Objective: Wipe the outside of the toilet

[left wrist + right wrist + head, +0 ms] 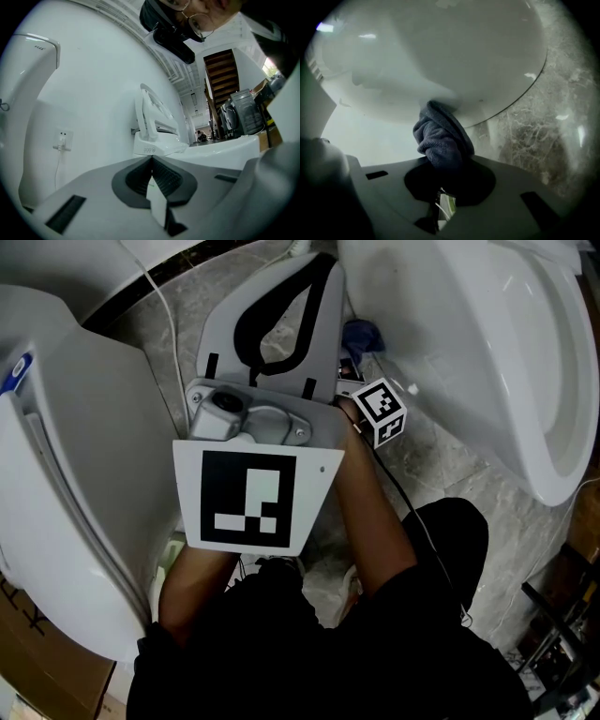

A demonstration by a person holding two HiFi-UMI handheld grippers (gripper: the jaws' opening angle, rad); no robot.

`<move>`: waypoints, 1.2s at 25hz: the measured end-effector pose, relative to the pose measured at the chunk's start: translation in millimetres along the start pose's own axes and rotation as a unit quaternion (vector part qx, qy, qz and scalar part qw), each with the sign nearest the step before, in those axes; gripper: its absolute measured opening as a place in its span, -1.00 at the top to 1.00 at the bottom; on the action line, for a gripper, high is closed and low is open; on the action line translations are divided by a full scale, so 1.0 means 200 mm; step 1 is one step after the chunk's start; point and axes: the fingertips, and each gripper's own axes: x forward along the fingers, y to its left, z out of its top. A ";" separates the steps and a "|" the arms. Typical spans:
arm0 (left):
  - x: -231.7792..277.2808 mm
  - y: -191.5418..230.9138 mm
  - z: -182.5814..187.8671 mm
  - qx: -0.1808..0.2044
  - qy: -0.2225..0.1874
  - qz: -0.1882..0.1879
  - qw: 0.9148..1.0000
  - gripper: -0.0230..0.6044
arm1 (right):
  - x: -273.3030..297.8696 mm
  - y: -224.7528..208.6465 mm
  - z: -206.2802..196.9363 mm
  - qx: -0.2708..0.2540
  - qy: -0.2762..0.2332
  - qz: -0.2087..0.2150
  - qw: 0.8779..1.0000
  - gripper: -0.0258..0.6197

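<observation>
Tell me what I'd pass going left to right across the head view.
From the left: left toilet → left tongs' marker plate → right tongs' marker cube → right toilet.

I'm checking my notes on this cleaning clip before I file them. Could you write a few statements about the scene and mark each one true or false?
1. The right gripper holds a cloth in its jaws. True.
2. The cloth is pressed against the white outside of the toilet. True.
3. The left gripper grips a second cloth. False: its jaws are shut together with nothing between them.
4. The floor is made of wooden planks. False: it is grey marbled stone.
</observation>
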 end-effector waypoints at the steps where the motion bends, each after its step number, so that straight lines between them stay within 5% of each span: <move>1: 0.00 0.00 0.00 -0.002 0.000 0.003 1.000 0.89 | -0.01 0.03 -0.02 -0.003 0.006 0.006 1.000 0.80; 18: -0.15 0.03 0.25 0.020 -0.030 0.053 0.998 0.89 | -0.30 0.67 -0.23 -0.057 0.075 0.129 0.987 0.80; 30: -0.21 -0.02 0.39 0.025 -0.051 0.062 0.996 0.89 | -0.54 1.07 -0.07 -0.061 0.049 0.181 0.980 0.80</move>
